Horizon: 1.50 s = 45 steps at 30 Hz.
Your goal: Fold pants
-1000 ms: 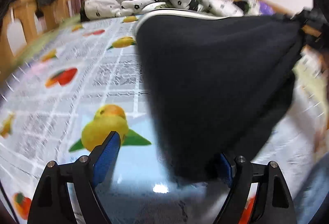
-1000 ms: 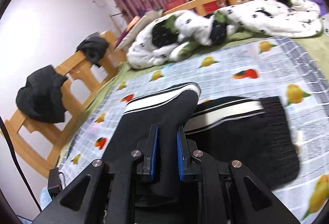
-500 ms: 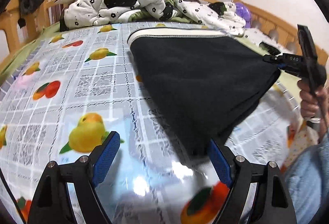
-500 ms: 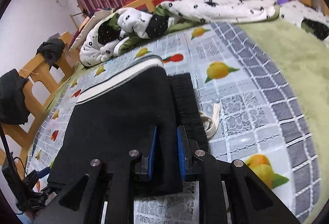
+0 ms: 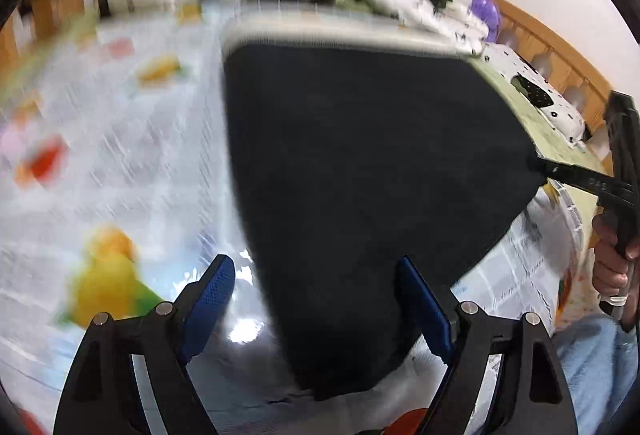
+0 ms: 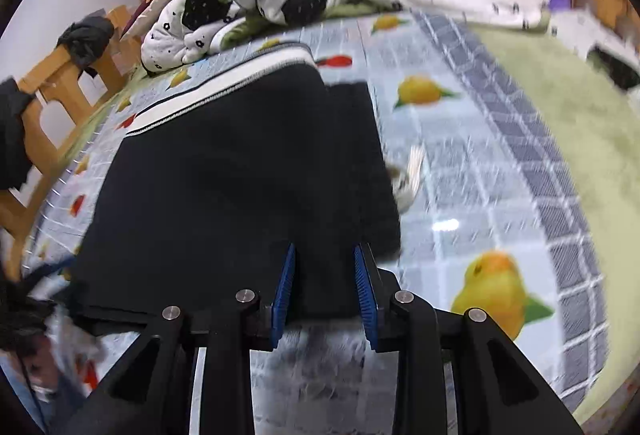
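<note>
Black pants (image 6: pixel 240 175) with a white striped band (image 6: pixel 224 79) lie folded flat on the fruit-print sheet (image 6: pixel 460 227). My right gripper (image 6: pixel 325 253) is at their near edge. Its jaws are opening, and the fabric lies loosely between the blue pads (image 6: pixel 284 287). In the left wrist view the pants (image 5: pixel 360 155) fill the middle, and the right gripper (image 5: pixel 538 165) reaches their right corner. My left gripper (image 5: pixel 314 267) stands wide open astride the pants' near corner, not clamping it. A white drawstring (image 6: pixel 408 175) pokes out at the right side.
A black-and-white quilt (image 6: pixel 256 3) is heaped at the bed's far end. The wooden bed frame (image 6: pixel 60 75) on the left carries dark clothes (image 6: pixel 86 35). A green blanket (image 6: pixel 560 107) lies to the right. A hand (image 5: pixel 612 267) and a jeans-clad leg (image 5: pixel 592 355) are at the near right.
The right gripper came down with the lifted pants edge and laid it over the rest, and its jaws have parted from the fabric. The left gripper stayed open and shifted towards the near corner.
</note>
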Tool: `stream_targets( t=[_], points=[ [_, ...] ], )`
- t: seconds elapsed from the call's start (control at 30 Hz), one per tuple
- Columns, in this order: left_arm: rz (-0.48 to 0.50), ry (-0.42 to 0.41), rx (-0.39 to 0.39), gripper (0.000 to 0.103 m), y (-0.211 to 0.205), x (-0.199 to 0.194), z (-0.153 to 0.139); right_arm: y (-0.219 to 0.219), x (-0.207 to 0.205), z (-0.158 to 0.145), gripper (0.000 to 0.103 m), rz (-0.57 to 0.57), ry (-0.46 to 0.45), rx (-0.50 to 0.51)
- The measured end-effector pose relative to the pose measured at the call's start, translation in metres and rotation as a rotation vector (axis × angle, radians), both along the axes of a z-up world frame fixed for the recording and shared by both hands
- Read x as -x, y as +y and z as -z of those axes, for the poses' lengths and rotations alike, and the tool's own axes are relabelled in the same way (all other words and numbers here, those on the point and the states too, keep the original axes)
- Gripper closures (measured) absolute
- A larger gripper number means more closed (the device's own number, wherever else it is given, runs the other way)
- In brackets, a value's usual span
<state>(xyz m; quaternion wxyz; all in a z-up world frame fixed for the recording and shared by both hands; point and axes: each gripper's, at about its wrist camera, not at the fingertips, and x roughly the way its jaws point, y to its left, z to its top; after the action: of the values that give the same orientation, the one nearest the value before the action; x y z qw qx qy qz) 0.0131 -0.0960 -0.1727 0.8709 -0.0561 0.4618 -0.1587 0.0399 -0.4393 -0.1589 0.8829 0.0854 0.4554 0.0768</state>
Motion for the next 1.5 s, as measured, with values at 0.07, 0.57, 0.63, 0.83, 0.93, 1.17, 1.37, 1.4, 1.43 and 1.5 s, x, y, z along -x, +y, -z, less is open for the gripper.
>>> stream_targets(
  t=[0.07, 0.57, 0.63, 0.83, 0.93, 1.17, 1.37, 1.4, 1.43, 1.5],
  points=[
    [0.022, -0.024, -0.026, 0.018, -0.003, 0.001, -0.005, -0.002, 0.001, -0.005, 0.073, -0.028, 0.007, 0.008],
    [-0.052, -0.043, 0.055, 0.022, 0.047, -0.034, -0.031, -0.019, -0.078, -0.012, 0.093, -0.044, -0.094, -0.166],
    [-0.047, -0.043, 0.064, 0.022, 0.051, -0.04, -0.029, -0.036, -0.066, -0.004, 0.093, -0.005, -0.084, -0.222],
    [-0.038, 0.018, 0.159, 0.022, 0.045, -0.084, -0.02, -0.038, -0.058, -0.005, 0.063, -0.006, -0.044, -0.153],
    [-0.055, 0.051, 0.217, 0.023, 0.041, -0.107, -0.007, -0.04, -0.069, -0.003, 0.041, 0.004, -0.059, -0.126],
    [-0.069, 0.152, 0.423, 0.087, 0.044, -0.144, 0.006, -0.04, -0.092, 0.026, 0.051, -0.019, 0.078, -0.286],
    [-0.083, 0.124, 0.405, 0.091, 0.096, -0.142, -0.018, -0.007, -0.087, -0.006, 0.073, -0.035, 0.061, -0.33],
    [-0.09, 0.114, 0.388, 0.091, 0.107, -0.142, -0.022, 0.002, -0.089, -0.008, 0.074, -0.045, 0.06, -0.321],
    [-0.098, 0.102, 0.353, 0.091, 0.121, -0.142, -0.027, 0.02, -0.092, -0.01, 0.074, -0.065, 0.058, -0.309],
    [-0.129, 0.077, 0.276, 0.091, 0.152, -0.139, -0.037, 0.051, -0.1, -0.012, 0.075, -0.097, 0.066, -0.324]
  ],
)
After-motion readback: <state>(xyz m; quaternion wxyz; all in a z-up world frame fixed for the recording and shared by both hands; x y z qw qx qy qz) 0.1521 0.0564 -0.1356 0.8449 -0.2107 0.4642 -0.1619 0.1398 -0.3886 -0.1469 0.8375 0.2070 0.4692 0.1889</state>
